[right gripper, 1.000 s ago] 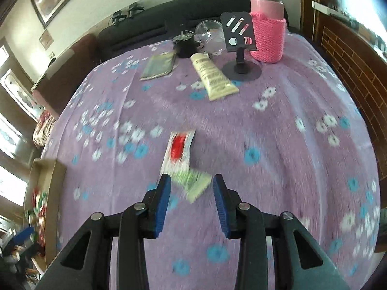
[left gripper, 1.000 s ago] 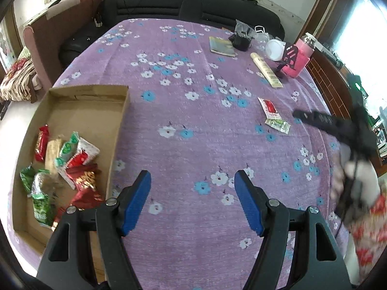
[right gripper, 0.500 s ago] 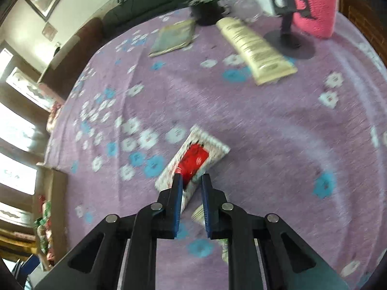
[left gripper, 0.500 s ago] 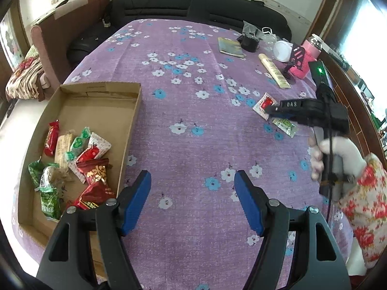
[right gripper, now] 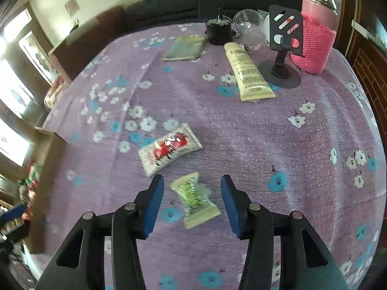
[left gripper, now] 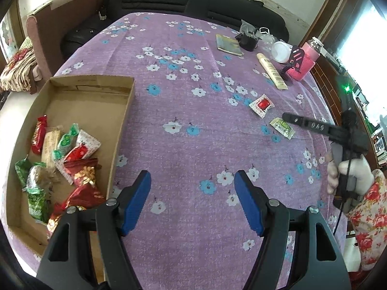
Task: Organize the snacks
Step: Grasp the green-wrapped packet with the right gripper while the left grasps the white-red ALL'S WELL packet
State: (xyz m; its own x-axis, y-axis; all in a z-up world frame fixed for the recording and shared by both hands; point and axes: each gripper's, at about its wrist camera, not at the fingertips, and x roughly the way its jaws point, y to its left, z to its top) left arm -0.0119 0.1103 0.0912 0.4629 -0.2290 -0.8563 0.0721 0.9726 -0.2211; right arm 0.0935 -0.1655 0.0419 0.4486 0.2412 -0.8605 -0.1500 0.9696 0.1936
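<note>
The right tongs (right gripper: 192,199) are open wide and hold nothing. The green snack (right gripper: 194,199) lies flat on the purple cloth of the bench (right gripper: 278,133), right between the two blue pads. It sits a bit slanted, with one end pointing to the far left. I cannot tell if the tips touch the cloth yet.

The red and white snack (right gripper: 170,148) lies just beyond it, a little to the left. The two snacks are close but not touching.

I think the job now is to pick up the green snack. To do it well, the tongs should go straight down so the pads reach the cloth on both sides of the pack. Then squeeze slowly across the thin middle. The pack is flat and slippery, so it may slide away if the pads close too high. Keep clear of the red and white snack so it does not get bumped.

The left tongs (left gripper: 192,201) are open too and empty. They hover over the near part of the bench. The cardboard box (left gripper: 89,82) sits at the left, with many snacks piled in its near end. The green snack should go there.
</note>
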